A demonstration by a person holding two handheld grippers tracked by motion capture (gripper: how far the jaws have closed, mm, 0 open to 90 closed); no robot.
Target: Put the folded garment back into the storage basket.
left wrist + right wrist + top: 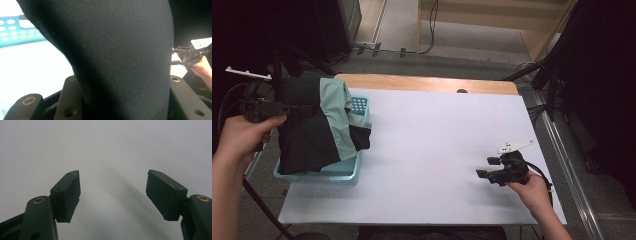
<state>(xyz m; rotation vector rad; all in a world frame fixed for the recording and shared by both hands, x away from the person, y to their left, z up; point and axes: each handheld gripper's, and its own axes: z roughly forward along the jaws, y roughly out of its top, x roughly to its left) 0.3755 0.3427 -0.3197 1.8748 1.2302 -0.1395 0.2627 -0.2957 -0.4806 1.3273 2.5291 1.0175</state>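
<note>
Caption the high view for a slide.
Left gripper lifts a dark and mint-green garment over a light-blue basket while the right gripper rests open on the white table.

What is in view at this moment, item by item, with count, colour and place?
garment: one, black with mint-green panels, bunched over the basket, held up at its left side
basket: one, light blue plastic with perforated walls, at the table's left edge
table: one, white surface with a wooden far edge
cables: several, black, on the floor beyond the table
left claw: one, black, shut on the garment's dark cloth
right claw: one, black, open, low over the table's right side
hands: two, each holding a claw
</note>
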